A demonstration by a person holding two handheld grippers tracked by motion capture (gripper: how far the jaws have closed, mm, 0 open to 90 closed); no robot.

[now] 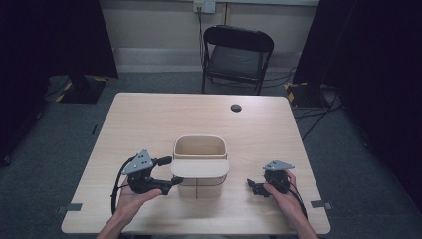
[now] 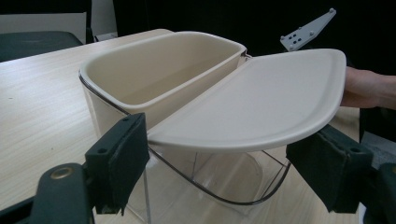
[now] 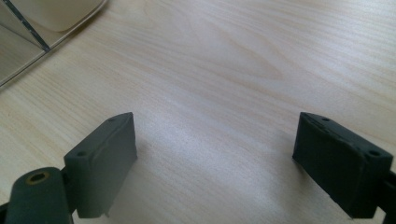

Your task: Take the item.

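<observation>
While its lid [image 2: 261, 100] lies askew, the bin [image 2: 159, 74] holds nothing.

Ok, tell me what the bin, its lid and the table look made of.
Bin: a cream inner tub, likely matte plastic, set in a clear, glossy outer shell, probably acrylic; the table shows through it.
Lid: the same cream plastic look, smooth with a soft sheen and a moulded rim.
Table: pale wood grain, probably laminate, faintly reflective.
</observation>
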